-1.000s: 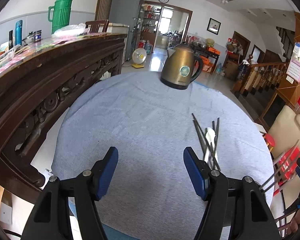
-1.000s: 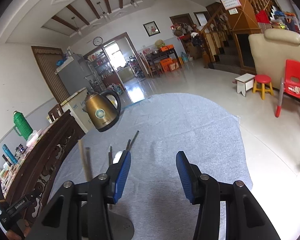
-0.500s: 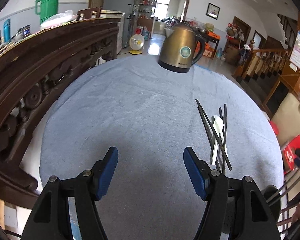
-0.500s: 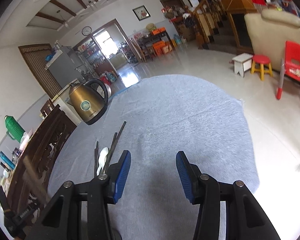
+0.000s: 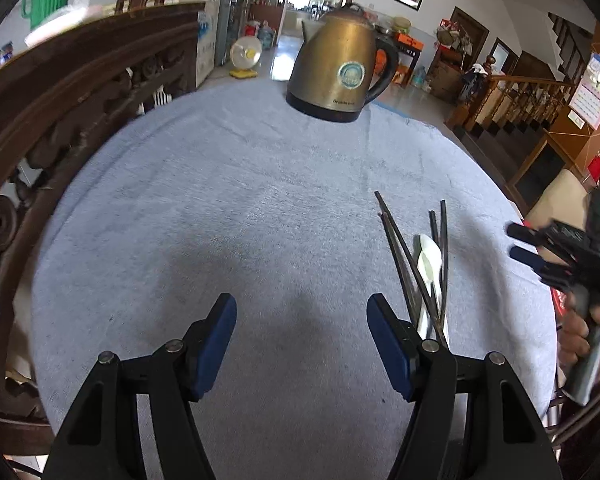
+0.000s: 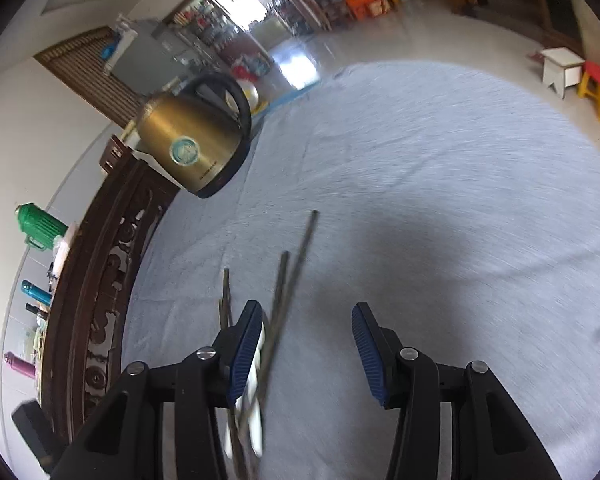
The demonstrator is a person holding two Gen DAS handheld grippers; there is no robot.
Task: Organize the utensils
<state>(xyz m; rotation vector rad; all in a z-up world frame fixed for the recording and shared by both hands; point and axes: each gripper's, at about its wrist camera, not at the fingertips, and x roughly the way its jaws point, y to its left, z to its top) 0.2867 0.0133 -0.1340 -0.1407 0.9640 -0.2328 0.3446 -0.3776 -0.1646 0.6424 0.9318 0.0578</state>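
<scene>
Hovering empty with jaws apart, the left gripper (image 5: pixel 300 340) and right gripper (image 6: pixel 306 344) flank chopsticks (image 5: pixel 404 248) and a spoon (image 5: pixel 430 258); kettle (image 5: pixel 340 68) at twelve o'clock on the surface (image 5: pixel 220 200).

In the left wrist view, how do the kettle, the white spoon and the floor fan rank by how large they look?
1. Kettle, clearly largest.
2. White spoon, long but thin, partly hidden by the chopsticks.
3. Floor fan, smallest in the picture, but it stands far behind the table, so its true size is unsure.
</scene>
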